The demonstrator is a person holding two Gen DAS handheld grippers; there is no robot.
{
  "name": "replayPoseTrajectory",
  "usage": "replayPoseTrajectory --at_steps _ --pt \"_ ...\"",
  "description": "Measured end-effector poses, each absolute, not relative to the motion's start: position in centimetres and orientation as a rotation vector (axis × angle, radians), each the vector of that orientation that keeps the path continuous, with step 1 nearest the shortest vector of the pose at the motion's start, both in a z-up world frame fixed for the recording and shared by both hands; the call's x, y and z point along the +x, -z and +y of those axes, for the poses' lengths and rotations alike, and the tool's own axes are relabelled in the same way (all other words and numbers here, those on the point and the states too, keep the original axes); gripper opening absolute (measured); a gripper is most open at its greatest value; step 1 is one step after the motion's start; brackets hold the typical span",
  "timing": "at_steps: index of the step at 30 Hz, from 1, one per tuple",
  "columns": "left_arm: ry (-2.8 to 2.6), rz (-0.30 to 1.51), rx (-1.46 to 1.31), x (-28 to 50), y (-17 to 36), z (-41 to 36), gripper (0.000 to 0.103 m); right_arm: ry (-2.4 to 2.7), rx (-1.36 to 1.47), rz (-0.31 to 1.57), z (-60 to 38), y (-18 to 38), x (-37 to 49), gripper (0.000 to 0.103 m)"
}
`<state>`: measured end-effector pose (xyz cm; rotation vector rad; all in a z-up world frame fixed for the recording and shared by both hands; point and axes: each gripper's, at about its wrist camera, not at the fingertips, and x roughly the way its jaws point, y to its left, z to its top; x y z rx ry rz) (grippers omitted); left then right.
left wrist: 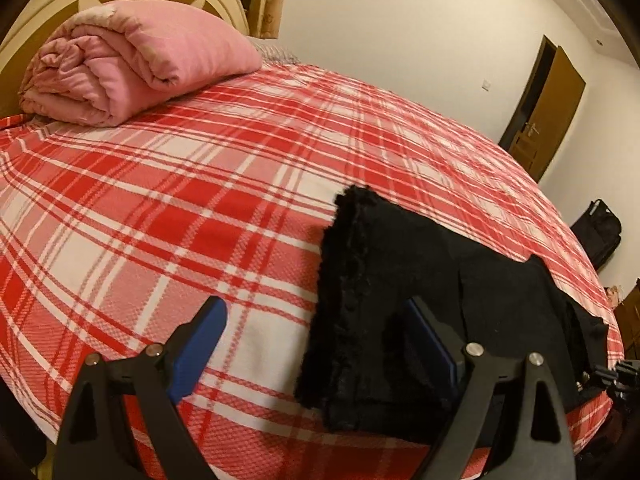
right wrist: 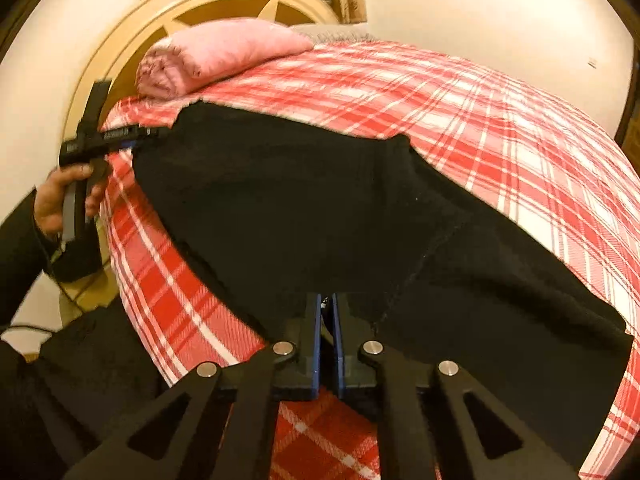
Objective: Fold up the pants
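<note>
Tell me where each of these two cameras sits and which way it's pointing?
Left wrist: on the left gripper, looking across the plaid bed toward the headboard; its open fingers straddle the edge of the black pants.
Right wrist: on the right gripper, shut on the pants, facing the headboard; the person's left hand shows holding the other gripper.
Shared: pants, bed, rolled pink blanket.
</note>
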<state>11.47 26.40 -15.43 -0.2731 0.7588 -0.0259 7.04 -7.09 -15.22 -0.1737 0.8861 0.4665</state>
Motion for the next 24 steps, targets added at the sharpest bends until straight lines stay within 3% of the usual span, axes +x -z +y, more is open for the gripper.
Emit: replayPoseTrajectory --at_steps 5,6,7,9,18,23,24 --pt "0.047 0.775 -0.292 11.6 16.1 26.6 0.092 -0.477 -0.188 0.885 -6.8 15.9 7.0 0.010" --pt "0.058 0.780 -0.291 11.7 16.2 26.5 0.092 -0.486 -0.172 0.879 -6.9 15.6 6.9 0.022" --pt "0.069 0.785 -0.288 11.8 16.4 26.3 0.092 -0.495 -0.167 0.865 -7.0 15.3 6.7 0.043" --pt "0.076 0.792 -0.285 12.0 16.8 26.0 0.092 -0.516 -0.170 0.827 -7.0 14.6 6.0 0.053" --pt "0.123 0.795 -0.267 13.1 17.1 25.0 0.096 -0.555 -0.160 0.767 -6.2 14.2 4.8 0.053" --pt "0.187 0.802 -0.229 13.1 16.7 23.4 0.069 -0.551 -0.125 0.761 -6.2 14.2 5.0 0.053" --pt "0.196 0.806 -0.225 13.2 16.7 23.1 0.069 -0.549 -0.123 0.762 -6.2 14.2 5.0 0.053"
